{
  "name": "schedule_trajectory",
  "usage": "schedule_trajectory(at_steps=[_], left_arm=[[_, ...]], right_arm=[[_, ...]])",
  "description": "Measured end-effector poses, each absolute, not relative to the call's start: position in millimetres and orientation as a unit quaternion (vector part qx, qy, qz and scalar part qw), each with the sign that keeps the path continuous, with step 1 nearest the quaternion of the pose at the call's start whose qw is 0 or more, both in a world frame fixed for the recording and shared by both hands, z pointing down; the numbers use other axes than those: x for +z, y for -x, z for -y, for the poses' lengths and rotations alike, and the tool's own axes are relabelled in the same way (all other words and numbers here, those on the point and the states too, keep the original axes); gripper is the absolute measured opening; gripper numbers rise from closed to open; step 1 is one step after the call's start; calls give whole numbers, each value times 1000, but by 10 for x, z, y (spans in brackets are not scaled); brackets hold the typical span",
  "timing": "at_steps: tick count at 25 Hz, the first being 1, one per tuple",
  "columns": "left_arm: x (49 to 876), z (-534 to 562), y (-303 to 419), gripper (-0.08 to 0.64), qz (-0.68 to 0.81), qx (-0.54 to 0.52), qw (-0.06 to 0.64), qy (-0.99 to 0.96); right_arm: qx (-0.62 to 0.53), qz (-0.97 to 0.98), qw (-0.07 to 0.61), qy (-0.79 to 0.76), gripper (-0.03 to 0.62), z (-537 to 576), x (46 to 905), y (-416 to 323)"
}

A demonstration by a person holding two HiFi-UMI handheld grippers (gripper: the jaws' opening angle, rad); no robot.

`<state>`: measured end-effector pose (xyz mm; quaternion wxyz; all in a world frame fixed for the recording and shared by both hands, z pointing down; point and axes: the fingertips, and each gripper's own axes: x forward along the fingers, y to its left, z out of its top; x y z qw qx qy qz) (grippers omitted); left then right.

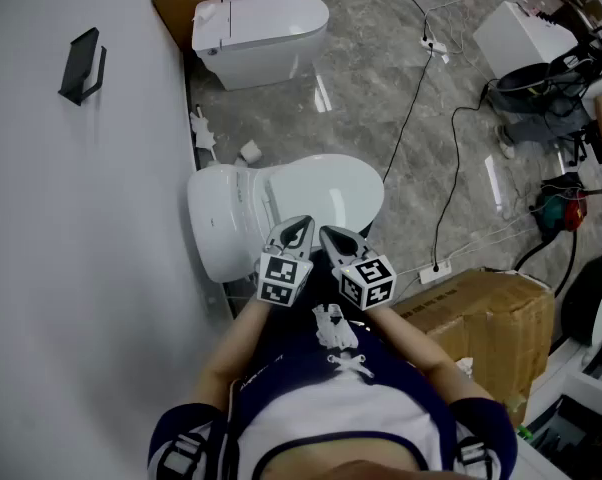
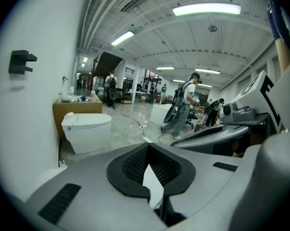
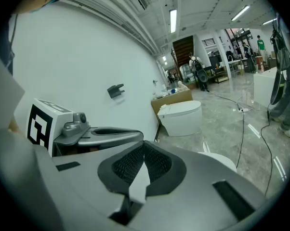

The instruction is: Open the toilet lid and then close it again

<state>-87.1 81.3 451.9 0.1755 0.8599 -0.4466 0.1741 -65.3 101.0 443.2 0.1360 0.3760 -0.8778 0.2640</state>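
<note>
Over near edge of white oval toilet lid (image 1: 326,190), lying flat and closed on glossy white toilet body (image 1: 216,228) by the wall: grey two-jaw left gripper (image 1: 303,224) and matching right gripper (image 1: 328,234), side by side, angled down. Both pressed fully together, pinching nothing. Can't tell contact with lid.
</note>
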Motion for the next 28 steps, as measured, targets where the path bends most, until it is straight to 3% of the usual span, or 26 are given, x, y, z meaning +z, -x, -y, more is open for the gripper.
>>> schedule_trajectory(at_steps=[13,28], left_arm=[[4674,-876,814,8,431,189,190,-862],[5224,-669,657,8,426,215,217,-852]], right_arm=[[304,871,109,-369,9,-1040,4591,644],[372,849,122,-356,11,-923,5296,492]])
